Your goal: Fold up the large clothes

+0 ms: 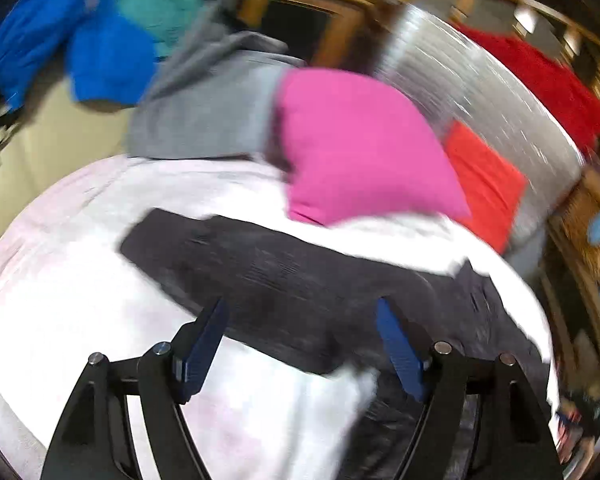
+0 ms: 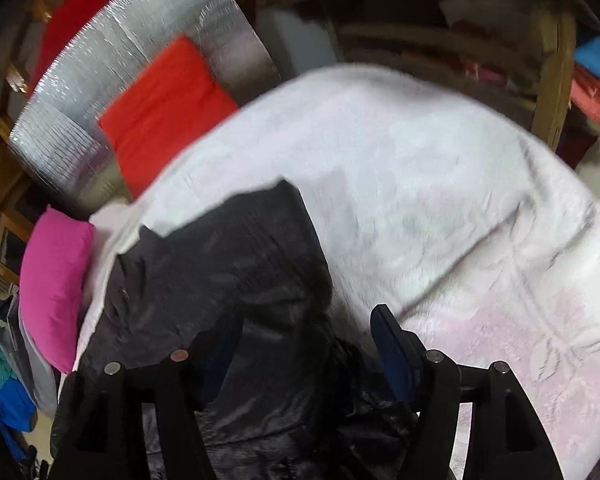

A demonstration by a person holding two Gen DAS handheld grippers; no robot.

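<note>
The left claw (image 1: 300,344) is standing spread at lower centre, gripping nothing; the right claw (image 2: 300,344) is gaping over the black garment (image 2: 220,264), not pinching it.

I count one dark garment (image 1: 284,280) on one white blanket (image 1: 80,280). Beyond it sit one pink cushion (image 1: 360,144), one orange-red cushion (image 1: 484,180) and one grey garment (image 1: 208,112).

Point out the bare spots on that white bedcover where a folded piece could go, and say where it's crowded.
Free: the white bedcover right of the black garment, out to its far edge, and the stretch left of it. Crowded: the far side, with the pink cushion, grey garment and red cushion.
</note>
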